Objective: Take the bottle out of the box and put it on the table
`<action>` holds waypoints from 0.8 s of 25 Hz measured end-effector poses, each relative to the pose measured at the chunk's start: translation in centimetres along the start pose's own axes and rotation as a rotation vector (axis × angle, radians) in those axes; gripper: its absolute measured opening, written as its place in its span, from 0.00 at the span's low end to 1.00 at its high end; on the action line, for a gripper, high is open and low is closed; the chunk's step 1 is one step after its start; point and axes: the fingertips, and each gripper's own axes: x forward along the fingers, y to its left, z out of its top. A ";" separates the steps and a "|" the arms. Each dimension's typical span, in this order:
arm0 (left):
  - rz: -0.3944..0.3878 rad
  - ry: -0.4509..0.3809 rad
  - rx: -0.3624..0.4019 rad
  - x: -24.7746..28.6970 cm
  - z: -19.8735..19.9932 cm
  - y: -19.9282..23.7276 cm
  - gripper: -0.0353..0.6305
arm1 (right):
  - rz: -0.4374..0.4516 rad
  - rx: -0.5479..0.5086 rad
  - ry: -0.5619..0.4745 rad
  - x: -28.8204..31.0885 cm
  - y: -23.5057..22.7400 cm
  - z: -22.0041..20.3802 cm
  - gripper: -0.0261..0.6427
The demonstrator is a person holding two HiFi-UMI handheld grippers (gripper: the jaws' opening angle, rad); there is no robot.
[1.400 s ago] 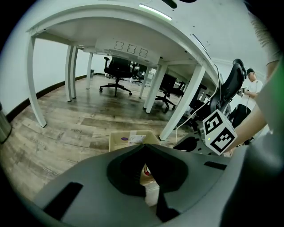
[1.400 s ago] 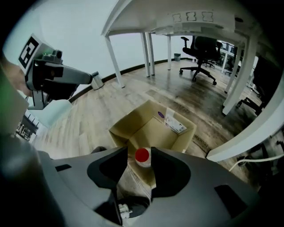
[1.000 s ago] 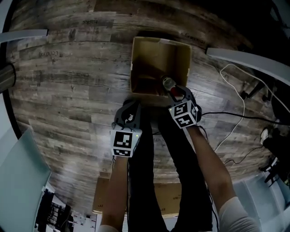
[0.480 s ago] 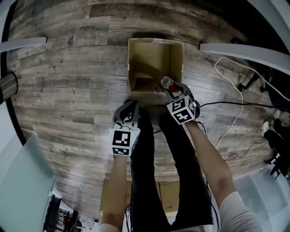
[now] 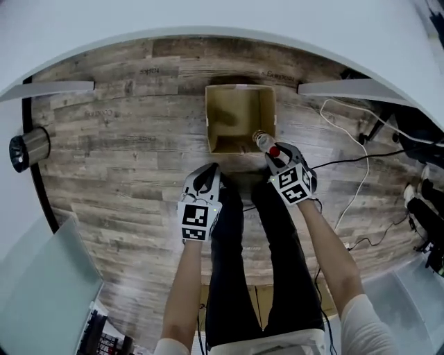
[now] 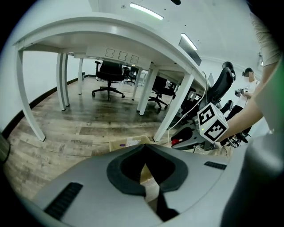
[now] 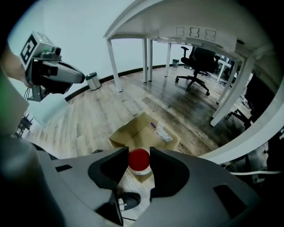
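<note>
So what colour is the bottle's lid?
Red. The cap on the bottle shows best in the right gripper view.

We find an office: white desks (image 6: 133, 37), black swivel chairs (image 6: 108, 73) (several, on castors), ceiling strip lights (image 6: 146, 11), plank flooring (image 6: 66, 128).

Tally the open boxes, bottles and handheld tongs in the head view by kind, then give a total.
Open brown cardboard box: 1
Red-capped bottle: 1
Grey handheld tongs with marker cubes: 2 (left tongs, right tongs)
Total: 4
</note>
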 end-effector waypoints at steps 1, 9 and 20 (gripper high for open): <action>-0.002 -0.004 0.007 -0.6 0.8 0.0 0.07 | -0.004 -0.024 -0.001 -1.0 0.1 0.5 0.31; 0.008 -0.024 0.010 -6.5 6.1 0.5 0.07 | -0.001 -0.085 -0.017 -9.2 1.4 5.5 0.31; -0.003 -0.073 0.040 -15.6 14.1 -0.2 0.07 | -0.015 -0.079 -0.103 -21.2 3.2 15.0 0.31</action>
